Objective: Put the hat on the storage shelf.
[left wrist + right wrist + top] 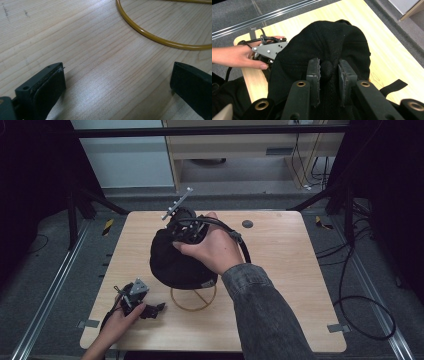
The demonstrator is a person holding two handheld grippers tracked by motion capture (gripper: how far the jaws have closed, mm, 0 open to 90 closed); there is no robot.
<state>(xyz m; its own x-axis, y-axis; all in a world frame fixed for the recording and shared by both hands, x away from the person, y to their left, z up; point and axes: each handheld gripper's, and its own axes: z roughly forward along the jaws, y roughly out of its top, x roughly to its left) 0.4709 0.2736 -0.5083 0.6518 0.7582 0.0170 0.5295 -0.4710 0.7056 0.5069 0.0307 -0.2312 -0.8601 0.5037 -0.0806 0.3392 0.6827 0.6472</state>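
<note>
Left claw (159,308): resting low at the near left of the table (280,285), jaws spread wide with bare wood between them, holding nothing. The left hand (114,324) grips it from behind.

Yellow ring (160,40): a wire hoop lying flat on the table, just ahead of the left claw. In the high view it sits under the cap as the foot of a stand (194,298).

Cap (175,260): black cloth, sitting over the top of the stand, near the middle of the table. A black strap (393,86) hangs off its edge.

Right claw (329,72): jaws nearly closed, pinching the small cloth button (326,70) and a fold of fabric at the crown of the cap. The right hand (212,247) is wrapped over it from above.

Step in hand: as I read it, the cap is being lifted off, or settled onto, the stand; I cannot tell which.

Doing it well: keep the pinch firm on the button, since thin cloth slips. Move straight up or down along the stand so the brim does not snag and tip the hoop. The free left claw could press on the yellow ring to steady it.

Risk: a sideways pull would probably drag the light stand along.
</note>
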